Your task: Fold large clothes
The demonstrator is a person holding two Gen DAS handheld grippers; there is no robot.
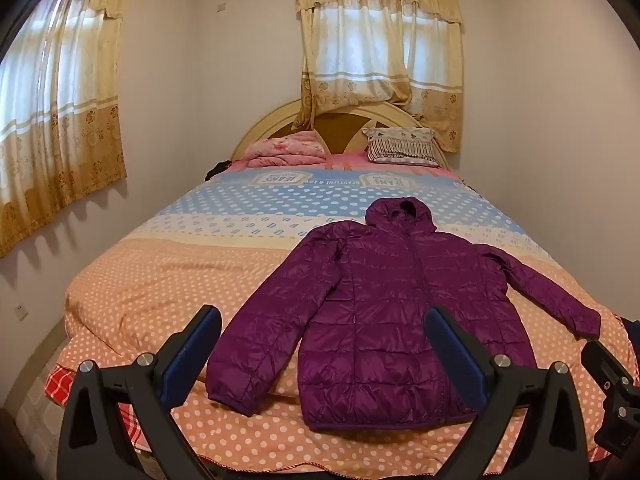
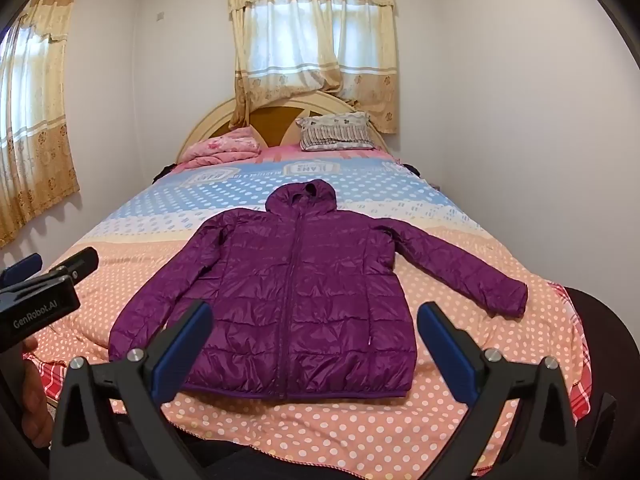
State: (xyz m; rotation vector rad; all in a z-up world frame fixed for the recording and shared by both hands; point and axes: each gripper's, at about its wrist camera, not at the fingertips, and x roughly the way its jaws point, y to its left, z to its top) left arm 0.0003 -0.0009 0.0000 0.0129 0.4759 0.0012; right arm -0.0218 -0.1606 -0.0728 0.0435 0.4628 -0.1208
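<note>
We stood in a small bedroom with pale walls and gold curtains [image 1: 60, 120], facing the foot of a bed [image 2: 360, 432] covered in a dotted quilt. The purple puffer jacket [image 2: 296, 300] lay flat and zipped in the lower middle of both frames, hood toward the headboard in the upper middle, hem nearest us, both sleeves spread outward. Our left gripper [image 1: 324, 344] hung with its jaws spread wide and empty above the near edge of the bed, before the jacket's left sleeve and hem. Our right gripper [image 2: 316, 340] was likewise wide open and held nothing, framing the hem at the bottom centre. No fold had begun. We judged the shiny quilted shell slippery and springy: a shallow pinch could slide off, a folded sleeve could puff back open, and dragging the jacket could bunch the loose quilt beneath.
</note>
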